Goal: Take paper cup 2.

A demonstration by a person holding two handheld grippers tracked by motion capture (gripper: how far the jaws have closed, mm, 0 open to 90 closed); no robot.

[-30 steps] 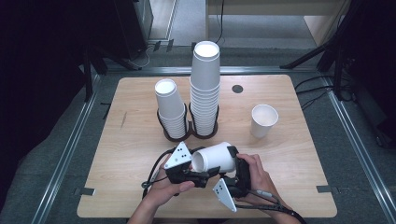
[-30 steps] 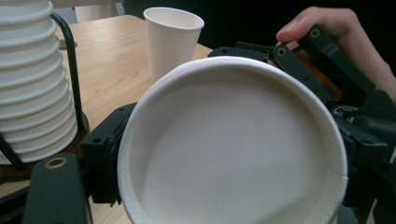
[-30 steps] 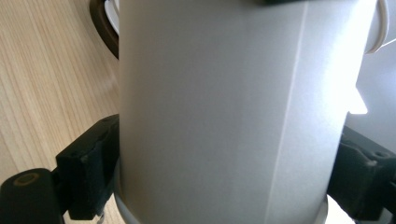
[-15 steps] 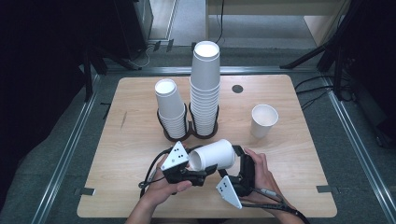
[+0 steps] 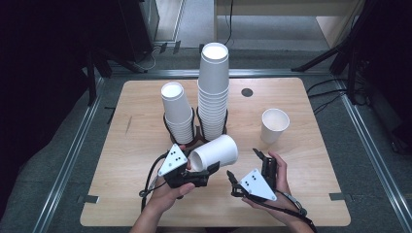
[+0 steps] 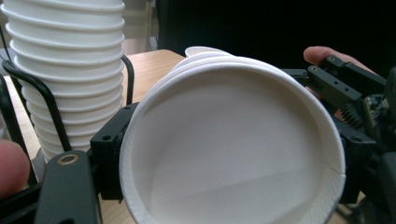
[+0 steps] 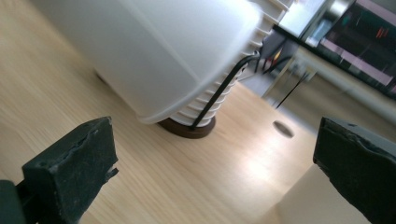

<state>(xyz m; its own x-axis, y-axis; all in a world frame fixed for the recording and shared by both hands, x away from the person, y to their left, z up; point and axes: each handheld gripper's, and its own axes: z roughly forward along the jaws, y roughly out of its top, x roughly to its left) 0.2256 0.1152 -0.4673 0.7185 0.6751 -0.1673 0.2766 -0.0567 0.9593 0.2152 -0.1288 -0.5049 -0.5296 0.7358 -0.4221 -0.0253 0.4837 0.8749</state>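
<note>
Paper cup (image 5: pixel 214 154) lies on its side above the front of the table (image 5: pixel 320 194), clamped at its rim by the left gripper (image 5: pixel 197 171), whose jaws have just been closing onto it. Its long axis runs toward two o'clock in the high view, open mouth back at the left hand and closed base aimed toward the standing cup (image 5: pixel 274 125) at the table's right. The right gripper (image 5: pixel 245 172) sits just at the four o'clock side of the held cup, jaws spread wide with nothing between them, having just been opening, so the left hand alone carries the cup. Any next placement probably turns on that tilt: the base points away from the two stacks in the wire holder (image 5: pixel 194 133), which rise at twelve o'clock from the left gripper. The left gripper view looks straight into the cup's (image 6: pixel 233 144) empty mouth, with the ribbed rims of a stack (image 6: pixel 65 70) at ten o'clock. The right gripper view instead looks up at the cup's outer wall (image 7: pixel 140 51) from below, blurred.
</note>
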